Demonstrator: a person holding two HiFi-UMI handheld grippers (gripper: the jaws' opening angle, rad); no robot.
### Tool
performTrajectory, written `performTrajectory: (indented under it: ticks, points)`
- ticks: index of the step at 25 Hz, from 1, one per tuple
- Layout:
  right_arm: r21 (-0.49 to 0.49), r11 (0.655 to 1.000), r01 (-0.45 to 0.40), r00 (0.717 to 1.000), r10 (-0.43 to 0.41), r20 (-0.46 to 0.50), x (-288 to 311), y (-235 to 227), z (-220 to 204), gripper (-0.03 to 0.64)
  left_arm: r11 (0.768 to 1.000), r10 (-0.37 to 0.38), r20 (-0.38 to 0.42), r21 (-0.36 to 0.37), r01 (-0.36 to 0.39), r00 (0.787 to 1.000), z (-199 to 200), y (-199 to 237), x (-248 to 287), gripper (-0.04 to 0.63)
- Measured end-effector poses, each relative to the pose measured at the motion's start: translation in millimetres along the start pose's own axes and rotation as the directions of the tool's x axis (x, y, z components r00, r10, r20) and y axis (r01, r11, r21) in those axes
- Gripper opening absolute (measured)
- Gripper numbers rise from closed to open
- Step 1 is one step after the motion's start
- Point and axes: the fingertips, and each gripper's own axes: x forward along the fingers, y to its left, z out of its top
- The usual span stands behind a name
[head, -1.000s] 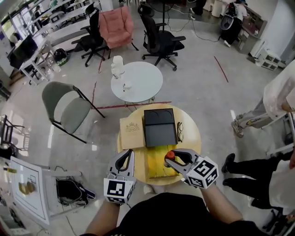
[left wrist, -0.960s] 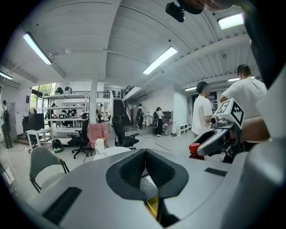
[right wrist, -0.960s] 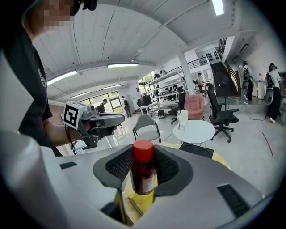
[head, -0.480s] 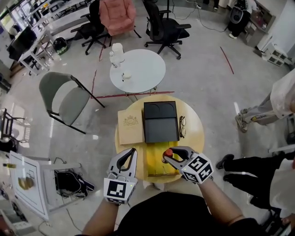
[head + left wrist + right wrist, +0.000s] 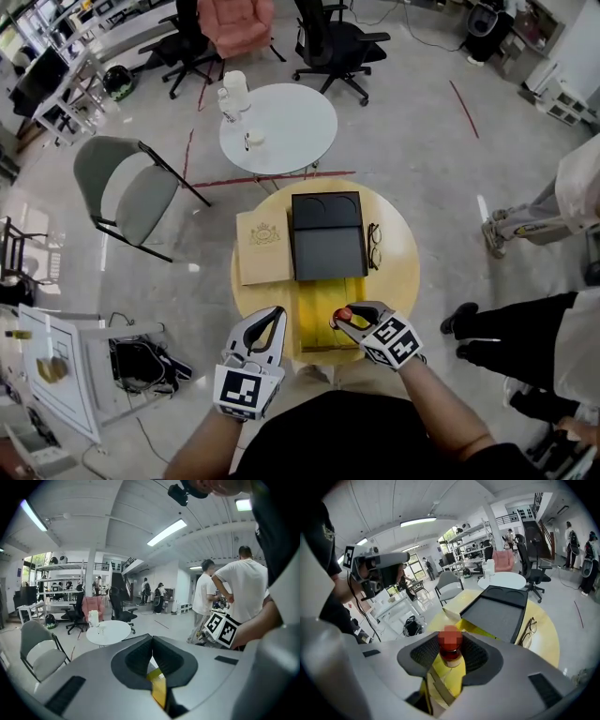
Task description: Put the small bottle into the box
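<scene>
Round yellow surface is sitting in the middle of the head view, on a grey floor. A black box is lying open in the middle of it. A tan box is touching its left side, and glasses are lying just right of it. A yellow box is lying below the black box, near the lower edge of the surface.

The right gripper is hanging over the yellow box. Its jaws are squeezing a small bottle with a red cap, and the bottle is standing upright between them.

The left gripper is hanging at the lower left edge of the surface. Its jaws are pressing together with nothing between them.
</scene>
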Motion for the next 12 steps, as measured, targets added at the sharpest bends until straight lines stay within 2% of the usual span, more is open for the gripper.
performTrajectory:
  ticks: [4,8,12]
  points:
    - [-0.034,0.999,0.034,0.998,-0.036,-0.057,18.5,-6.9,-25.4,0.155,1.0,-0.013,-0.039,0.004,0.014,0.999,-14.7,-4.1,-2.5,0.018]
    - [-0.099,0.993,0.061,0.992,-0.072,-0.102,32.5,-9.8,-43.0,0.153,1.0,-0.013,-0.034,-0.02,0.012,0.999,-17.3,-10.0,-4.1,0.018]
    - [-0.115,0.992,0.062,0.989,-0.076,-0.124,43.6,-13.0,-56.4,0.145,1.0,-0.015,-0.043,-0.006,0.015,0.999,-13.9,-18.3,-4.8,0.018]
